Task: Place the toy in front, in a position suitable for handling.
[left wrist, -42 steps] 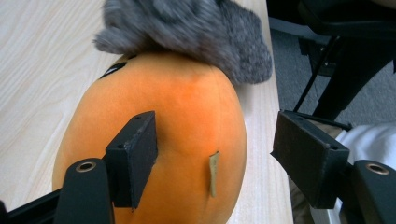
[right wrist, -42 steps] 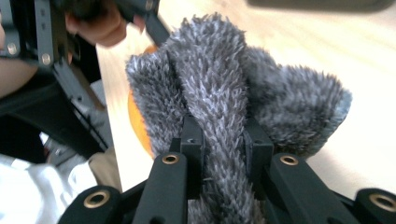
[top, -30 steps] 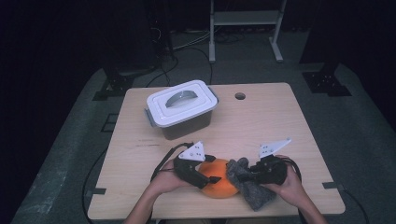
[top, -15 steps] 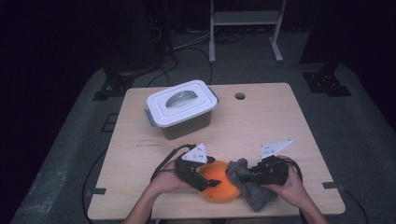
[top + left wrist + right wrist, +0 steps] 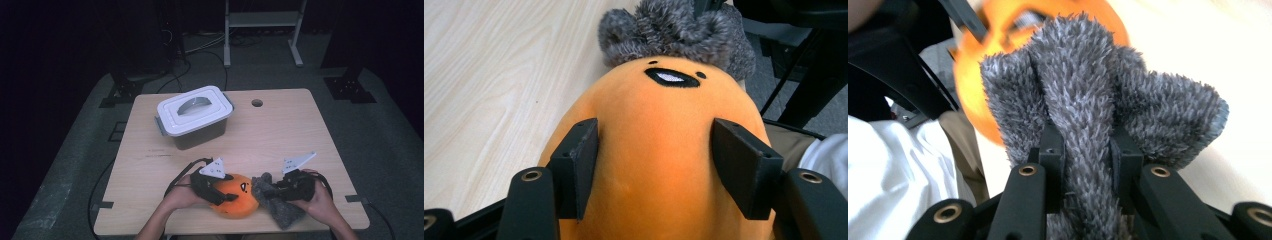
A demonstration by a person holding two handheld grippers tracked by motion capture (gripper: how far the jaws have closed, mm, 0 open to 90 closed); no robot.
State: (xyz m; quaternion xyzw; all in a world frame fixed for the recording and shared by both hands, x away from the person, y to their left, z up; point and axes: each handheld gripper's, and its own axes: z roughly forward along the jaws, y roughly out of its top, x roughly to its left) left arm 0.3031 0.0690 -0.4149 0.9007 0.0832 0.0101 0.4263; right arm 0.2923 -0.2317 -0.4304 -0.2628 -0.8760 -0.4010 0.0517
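At the near edge of the table [image 5: 300, 125], the left gripper [image 5: 656, 150] has just been closing its fingers [image 5: 576, 165] around the orange plush toy [image 5: 235, 195], which sits between them; the gripper view from that hand shows both black pads [image 5: 744, 165] lying against the toy's rounded flanks. Compared with a second ago, both hands have kept their places and the toy has turned slightly, its small stitched face now looking more toward the right gripper [image 5: 280, 190]. That gripper's fingers [image 5: 1053, 155] are nearly together, pinched on a fold of grey fuzzy cloth [image 5: 1083, 90] that bunches up between them and fans out beyond the tips. The toy is a smooth, egg-shaped cushion of bright orange, with two dot eyes and a dark oval mouth [image 5: 671, 77] showing white inside. The cloth is a shaggy charcoal pile, crumpled against the toy's right side and trailing toward the near right corner of the table. The person's hands [image 5: 175, 197] come in from the near edge, a cable looping behind each gripper. Toward the far left of the table, well apart from the toy, stands a grey storage box with a white clip-on lid [image 5: 195, 107].
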